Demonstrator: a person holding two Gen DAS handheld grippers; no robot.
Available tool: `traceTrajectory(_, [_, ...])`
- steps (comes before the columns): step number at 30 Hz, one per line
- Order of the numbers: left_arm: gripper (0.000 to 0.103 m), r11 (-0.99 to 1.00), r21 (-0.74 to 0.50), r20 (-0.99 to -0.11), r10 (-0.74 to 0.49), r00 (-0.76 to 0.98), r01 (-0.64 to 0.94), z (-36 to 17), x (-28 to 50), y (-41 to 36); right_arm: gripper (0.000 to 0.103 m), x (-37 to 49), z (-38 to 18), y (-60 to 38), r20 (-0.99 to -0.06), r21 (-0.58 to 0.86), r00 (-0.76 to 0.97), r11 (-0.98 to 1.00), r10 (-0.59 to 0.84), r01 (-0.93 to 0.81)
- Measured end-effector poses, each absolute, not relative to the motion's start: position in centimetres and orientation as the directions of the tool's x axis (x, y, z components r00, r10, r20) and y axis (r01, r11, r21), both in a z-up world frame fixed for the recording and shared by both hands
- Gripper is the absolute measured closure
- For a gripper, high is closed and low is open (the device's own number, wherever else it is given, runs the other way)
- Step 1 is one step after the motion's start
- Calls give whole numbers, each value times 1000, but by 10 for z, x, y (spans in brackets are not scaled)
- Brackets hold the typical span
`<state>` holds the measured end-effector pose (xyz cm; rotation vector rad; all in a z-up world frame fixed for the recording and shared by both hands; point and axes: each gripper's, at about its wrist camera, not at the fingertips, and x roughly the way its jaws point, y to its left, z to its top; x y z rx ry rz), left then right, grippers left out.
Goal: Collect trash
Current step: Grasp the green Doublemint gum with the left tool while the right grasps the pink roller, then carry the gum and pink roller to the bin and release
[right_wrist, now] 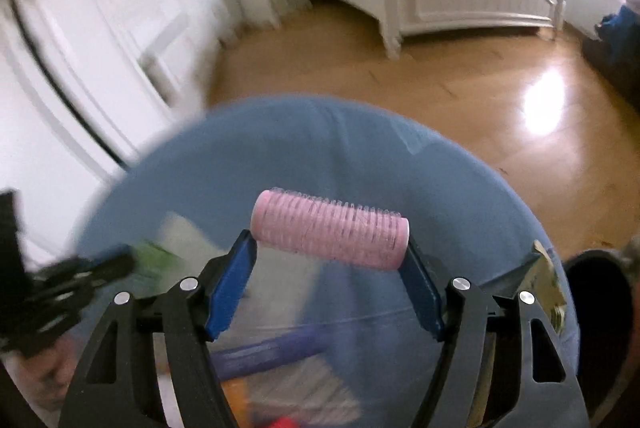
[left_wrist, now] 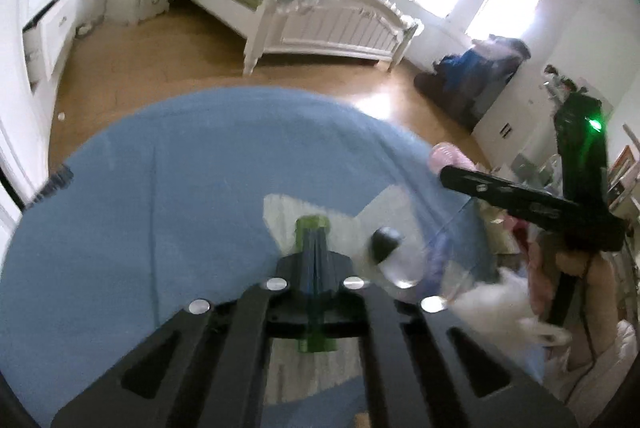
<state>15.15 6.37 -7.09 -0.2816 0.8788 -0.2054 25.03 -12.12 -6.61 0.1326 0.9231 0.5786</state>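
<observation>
My left gripper is shut, its green-tipped fingers pressed together over a round table with a blue cloth. A clear plastic bag spreads from the pads to the right; they seem to pinch its rim. Through the film I see white paper and a dark lump. My right gripper grips a pink hair roller end to end between its blue pads. Below it, the bag holds purple, orange and red items. The left gripper shows blurred at the left of the right wrist view.
A shiny wrapper lies on the cloth's right edge beside a dark round container. Beyond the table is wooden floor, a white bed, white cabinets at left and a dark pile by the windows. A person stands at right.
</observation>
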Motion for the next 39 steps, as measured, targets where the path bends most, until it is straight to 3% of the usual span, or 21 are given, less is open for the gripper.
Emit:
traceTrajectory(3, [102, 948, -301, -707, -295, 643, 104, -52, 150, 52, 33, 229, -34, -149, -607, 421, 536, 810, 586, -409])
traceTrajectory(8, [95, 983, -174, -778, -169, 605, 51, -64, 163, 42, 33, 201, -7, -187, -550, 450, 577, 797, 603, -404])
traceTrajectory(9, [83, 988, -149, -800, -143, 582, 37, -72, 165, 41, 33, 193, -4, -195, -547, 451, 582, 797, 602, -402])
traceTrajectory(10, [54, 992, -129, -821, -117, 558, 18, -82, 167, 43, 33, 184, -4, -203, -545, 453, 585, 798, 600, -398])
traceTrajectory(12, [20, 996, -88, -842, -60, 536, -26, -95, 169, 47, 33, 175, -4, -214, -546, 453, 588, 801, 597, -392])
traceTrajectory(15, [21, 997, -75, -836, -55, 546, -15, -105, 169, 47, 33, 157, -11, -218, -560, 443, 583, 807, 589, -391])
traceTrajectory(17, [45, 1000, 11, -824, 2, 567, 12, -106, 167, 41, 33, 143, -20, -217, -564, 453, 574, 803, 594, -386])
traceTrajectory(18, [70, 999, 32, -820, 14, 572, 21, -105, 165, 40, 33, 142, -25, -219, -567, 466, 566, 799, 599, -380])
traceTrajectory(19, [73, 1000, 4, -824, -9, 567, 21, -103, 165, 42, 33, 138, -30, -217, -568, 473, 562, 797, 601, -375])
traceTrajectory(25, [73, 984, -169, -769, -166, 617, 54, -53, 150, 34, 33, 128, -37, -233, -534, 517, 578, 780, 616, -353])
traceTrajectory(32, [73, 865, -290, -559, -500, 662, 408, 65, 134, -84, 33, 113, 18, -318, -356, 507, 809, 824, 468, -254])
traceTrajectory(35, [73, 799, -304, -513, -596, 617, 518, 82, 140, -137, 33, 102, 39, -361, -296, 468, 888, 864, 352, -187])
traceTrajectory(39, [73, 728, -346, -513, -675, 530, 592, 66, 161, -202, 33, 102, 39, -412, -306, 453, 920, 887, 246, -87])
